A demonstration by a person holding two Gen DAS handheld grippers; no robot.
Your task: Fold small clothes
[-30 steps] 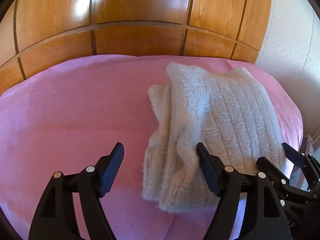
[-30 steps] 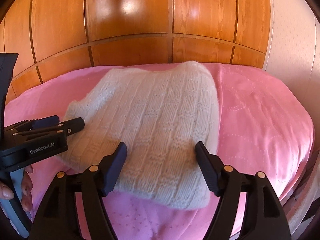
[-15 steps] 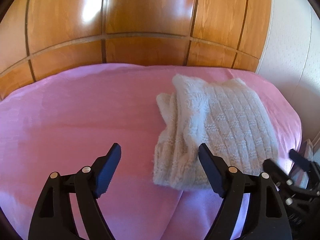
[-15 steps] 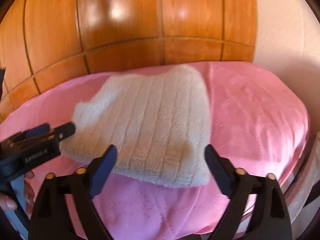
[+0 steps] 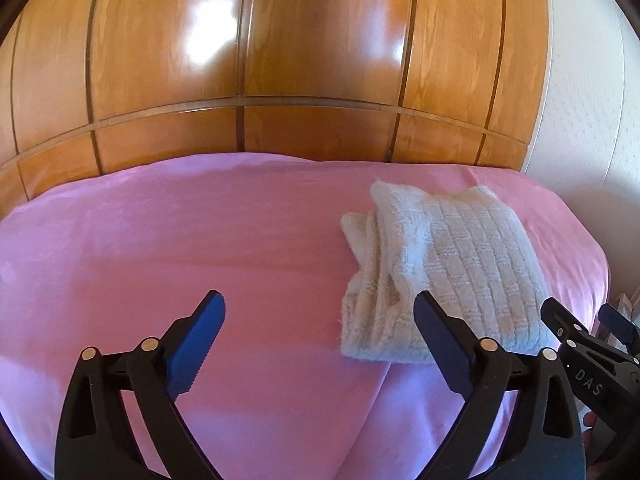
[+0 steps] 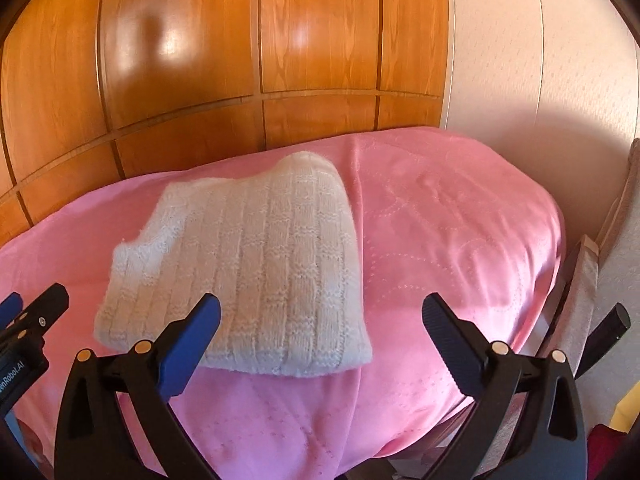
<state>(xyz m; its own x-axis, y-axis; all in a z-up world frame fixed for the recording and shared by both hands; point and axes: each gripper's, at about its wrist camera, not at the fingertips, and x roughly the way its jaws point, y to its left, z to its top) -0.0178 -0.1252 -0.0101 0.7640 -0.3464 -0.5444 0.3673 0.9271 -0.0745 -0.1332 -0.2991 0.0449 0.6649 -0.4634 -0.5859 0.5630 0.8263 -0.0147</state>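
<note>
Left gripper [image 5: 320,334]: jaws opening, nothing between them.
Right gripper [image 6: 322,334]: wide apart, holding nothing.
Sweater [image 6: 248,268]: folded on the bed [image 6: 440,240], just ahead of both.

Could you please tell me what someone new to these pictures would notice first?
A folded white knitted sweater lies on the pink bedspread, in front of glossy wooden wardrobe doors. Both black tools with blue pads hang near it, gripping nothing: the left tool is opening, the right tool is wide open.

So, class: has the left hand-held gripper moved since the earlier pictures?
Yes. The left hand-held gripper has drawn back from the white knitted garment, with more wooden panelling showing. Its jaws are opening, with nothing between them.
</note>
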